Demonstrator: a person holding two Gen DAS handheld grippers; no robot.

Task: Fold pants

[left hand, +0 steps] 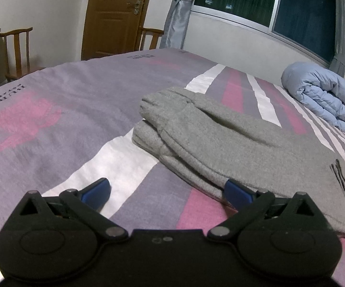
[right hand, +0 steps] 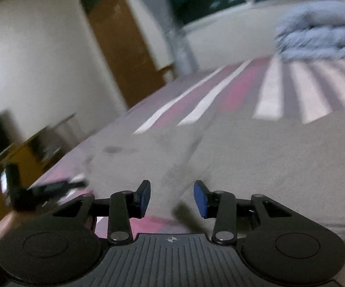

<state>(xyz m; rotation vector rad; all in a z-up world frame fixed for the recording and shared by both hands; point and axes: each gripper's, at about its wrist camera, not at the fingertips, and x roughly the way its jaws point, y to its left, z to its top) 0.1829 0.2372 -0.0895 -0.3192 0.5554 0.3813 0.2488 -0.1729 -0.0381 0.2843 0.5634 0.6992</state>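
Note:
Grey fleece pants [left hand: 220, 138] lie folded lengthwise on the striped bed cover [left hand: 76, 124], legs stacked and cuffs pointing away. My left gripper [left hand: 166, 192] is open and empty, low over the bed, its right fingertip [left hand: 237, 191] at the near edge of the pants. In the blurred right wrist view the pants [right hand: 256, 157] fill the foreground. My right gripper [right hand: 172, 197] is open just above a fold of the grey fabric, holding nothing. The left gripper [right hand: 50, 187] shows blurred at the left.
A rolled light blue duvet [left hand: 325, 100] lies at the bed's far right, below the window; it also shows in the right wrist view [right hand: 320, 31]. Wooden chairs [left hand: 17, 52] and a brown door [left hand: 115, 16] stand beyond the bed's far edge.

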